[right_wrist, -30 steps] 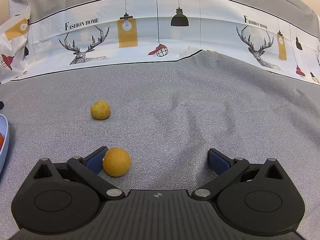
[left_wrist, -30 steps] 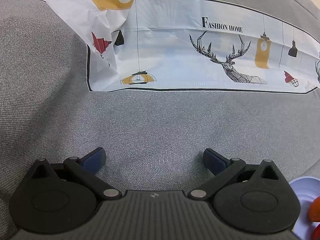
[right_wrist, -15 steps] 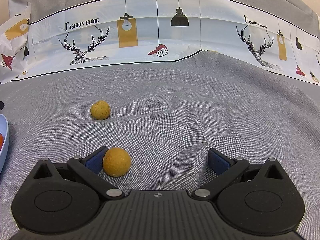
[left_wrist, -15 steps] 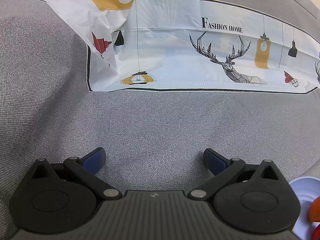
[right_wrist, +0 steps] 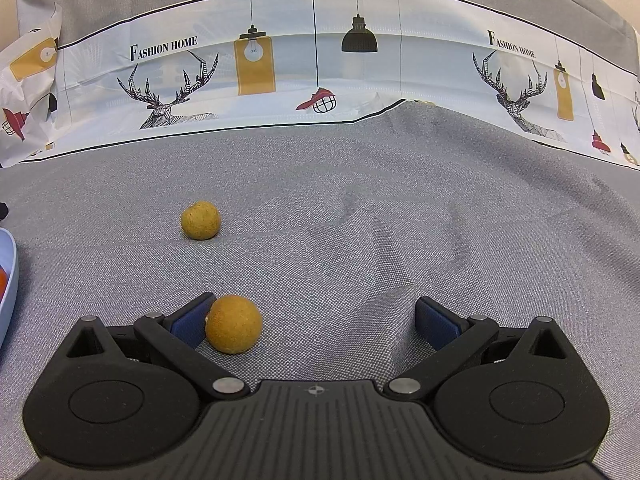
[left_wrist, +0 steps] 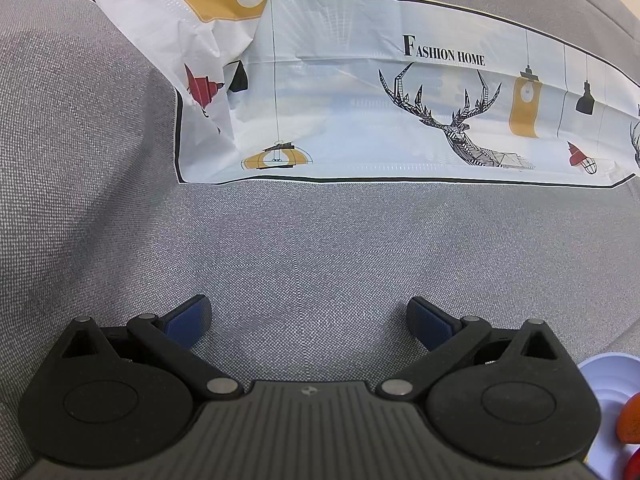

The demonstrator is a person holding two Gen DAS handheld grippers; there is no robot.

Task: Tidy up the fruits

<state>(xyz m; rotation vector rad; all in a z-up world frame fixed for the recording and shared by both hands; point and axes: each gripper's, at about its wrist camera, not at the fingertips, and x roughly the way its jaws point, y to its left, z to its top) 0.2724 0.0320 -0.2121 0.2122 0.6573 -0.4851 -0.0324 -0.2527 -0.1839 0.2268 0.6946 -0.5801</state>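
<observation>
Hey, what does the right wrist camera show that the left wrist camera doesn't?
Only the right wrist view shows two yellow fruits on the grey cloth: the near fruit lies against the left finger of the open right gripper, and the far fruit lies apart, farther off.

Only the left wrist view shows the open left gripper, with nothing between its fingers.

Both show the grey cloth, the printed sheet behind it, and a pale plate edge holding orange fruit.

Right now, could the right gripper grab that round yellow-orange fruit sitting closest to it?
Probably yes. The right gripper is open, and the round yellow-orange fruit lies on the grey cloth between its fingers, against the left blue pad. Nothing blocks it.
</observation>
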